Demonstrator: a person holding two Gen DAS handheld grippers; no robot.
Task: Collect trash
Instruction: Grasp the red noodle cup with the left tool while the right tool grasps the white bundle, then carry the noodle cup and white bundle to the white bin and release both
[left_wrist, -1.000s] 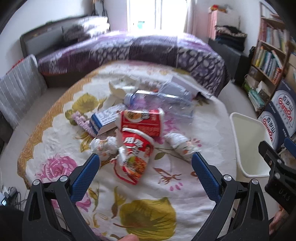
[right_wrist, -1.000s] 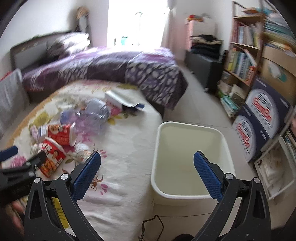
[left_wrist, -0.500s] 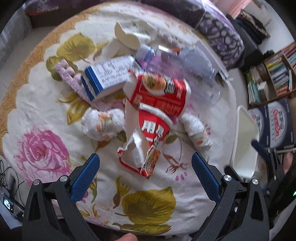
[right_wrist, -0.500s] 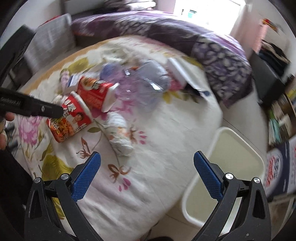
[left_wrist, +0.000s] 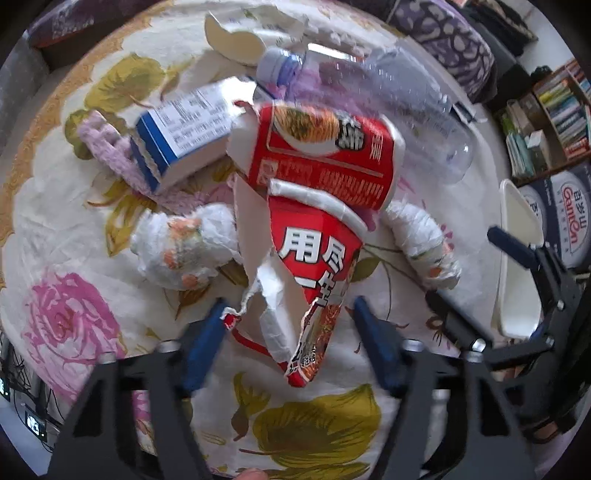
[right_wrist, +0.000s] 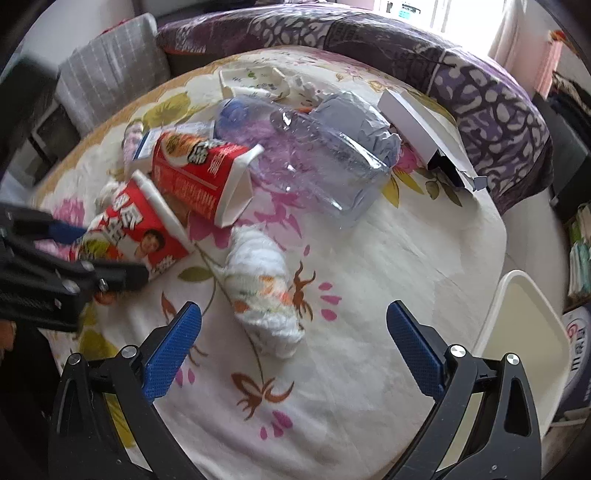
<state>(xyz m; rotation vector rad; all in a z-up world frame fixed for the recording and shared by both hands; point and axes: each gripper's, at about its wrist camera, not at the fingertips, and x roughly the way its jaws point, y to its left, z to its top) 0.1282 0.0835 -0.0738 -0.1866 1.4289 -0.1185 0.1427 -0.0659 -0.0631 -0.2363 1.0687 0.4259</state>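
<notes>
Left wrist: left gripper (left_wrist: 290, 326) closing astride torn red noodle cup (left_wrist: 314, 266), fingers not yet pressing. Two red cups, two tissue wads, one bottle (left_wrist: 373, 96) on bed (floral sheet).
Right wrist: right gripper (right_wrist: 293, 345) spread wide over one tissue wad (right_wrist: 264, 284); white bin (right_wrist: 524, 332) beside bed.

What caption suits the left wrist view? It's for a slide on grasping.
Left gripper closing around a torn red noodle cup amid trash on a floral bedspread.
</notes>
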